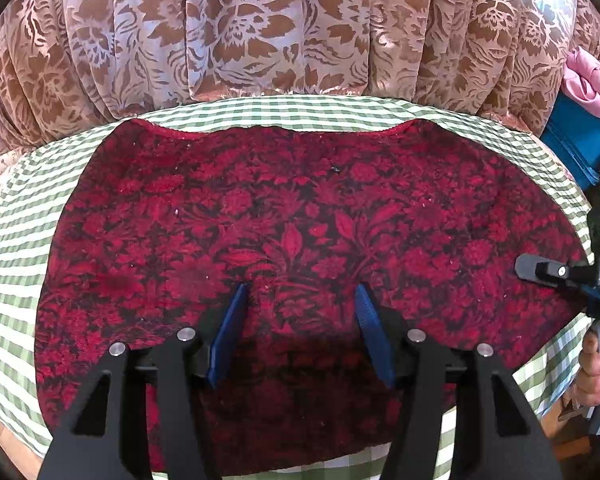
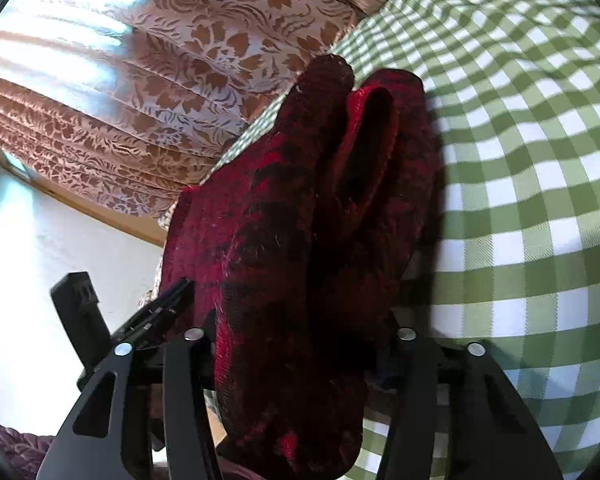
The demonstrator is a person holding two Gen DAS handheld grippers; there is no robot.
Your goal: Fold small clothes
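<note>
Garment (image 1: 300,240) lies flat across the checked cloth (image 1: 20,208); my left gripper (image 1: 300,300) hovers spread. Right gripper (image 2: 300,344) pinches a bunched fold (image 2: 300,200) hiding its fingertips.

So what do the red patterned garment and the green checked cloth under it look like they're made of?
The red garment looks like a fuzzy brushed knit or fleece: matte, with a raised nap, loose fibres and lint specks, in a dark floral pattern. The checked cloth looks like flat woven cotton or a blend: a fine twill-like weave shows in the squares, with no sheen.
</note>
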